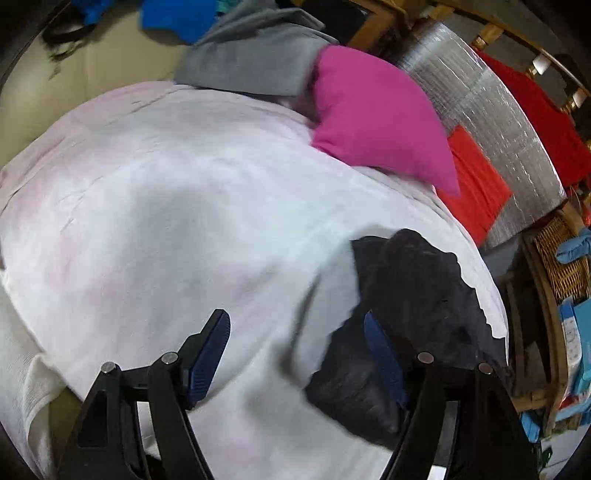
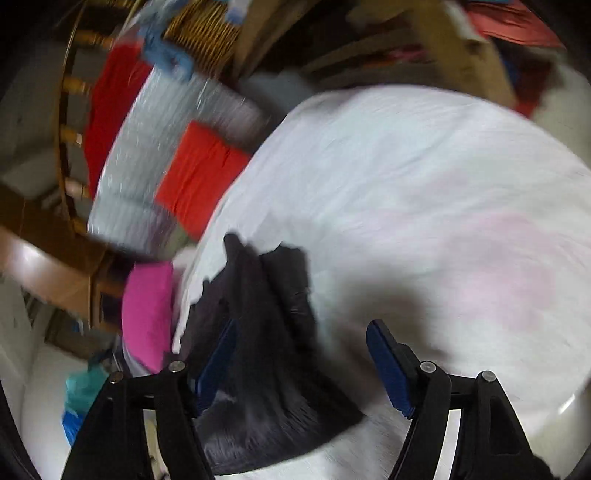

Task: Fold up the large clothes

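A large white garment with faint pink patches (image 1: 192, 206) lies spread over the surface and fills both views; it also shows in the right wrist view (image 2: 424, 192). A black piece of cloth (image 1: 410, 295) lies bunched on its right part, and shows in the right wrist view (image 2: 266, 332). My left gripper (image 1: 297, 354) is open just above the white garment, its right finger over the black cloth. My right gripper (image 2: 301, 365) is open, with the black cloth lying between and under its fingers. The right view is blurred by motion.
A magenta cushion (image 1: 376, 114), a grey garment (image 1: 255, 55) and an orange-red cloth (image 1: 476, 184) lie beyond the white garment. A silver quilted surface (image 1: 491, 99), wooden chair rails (image 2: 70, 122) and a wicker basket (image 1: 565, 262) stand alongside. Blue cloth (image 1: 177, 18) lies far back.
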The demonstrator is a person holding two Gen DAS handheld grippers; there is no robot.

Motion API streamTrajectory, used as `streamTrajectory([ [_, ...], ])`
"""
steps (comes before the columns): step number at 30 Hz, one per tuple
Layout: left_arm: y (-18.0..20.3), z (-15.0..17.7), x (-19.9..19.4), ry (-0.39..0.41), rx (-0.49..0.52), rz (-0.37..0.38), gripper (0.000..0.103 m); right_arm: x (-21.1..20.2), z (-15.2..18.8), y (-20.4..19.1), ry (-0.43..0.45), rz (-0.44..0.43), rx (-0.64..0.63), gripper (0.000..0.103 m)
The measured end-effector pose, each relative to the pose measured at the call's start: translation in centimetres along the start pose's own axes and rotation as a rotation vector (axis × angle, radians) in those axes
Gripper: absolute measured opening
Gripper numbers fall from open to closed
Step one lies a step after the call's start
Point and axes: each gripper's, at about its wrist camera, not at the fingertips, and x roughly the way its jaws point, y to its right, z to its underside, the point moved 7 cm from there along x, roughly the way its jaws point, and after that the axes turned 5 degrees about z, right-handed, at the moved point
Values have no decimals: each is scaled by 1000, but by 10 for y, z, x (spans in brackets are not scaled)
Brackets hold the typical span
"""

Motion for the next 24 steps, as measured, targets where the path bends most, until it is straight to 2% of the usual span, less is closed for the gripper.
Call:
streamTrajectory([
  [2,12,-3,12,-21,15,5,76,23,3,-12,-59,1,-34,76],
  [4,24,-5,23,-35,31,24,76,39,16,-21,-91,32,-96,71],
  [5,31,-5,30,-40,44,34,76,44,20,-21,-94,66,-138,50],
  [6,39,-4,38,-51,61,37,76,49,22,-24,-100,91,-172,38],
  [8,45,-2,48,-74,87,47,75,49,23,-28,-74,121,-209,36],
  [11,51,-1,64,-90,108,34,58,41,19,-29,-25,130,-224,33],
  [14,50,-1,76,-90,100,31,55,55,22,-25,-66,177,-236,33],
  [15,50,0,79,-100,97,29,56,62,24,-24,-96,201,-250,34],
  [17,52,-3,86,-120,89,31,56,60,22,-25,-87,221,-246,39],
  [18,52,-6,88,-121,81,34,56,56,20,-27,-78,219,-240,46],
  [19,53,-8,89,-119,72,38,56,50,15,-30,-57,211,-228,50],
  [21,56,-13,92,-113,70,50,56,33,-1,-36,29,186,-201,70],
  [24,69,-19,99,-102,125,44,54,32,-21,-60,102,141,-226,80],
])
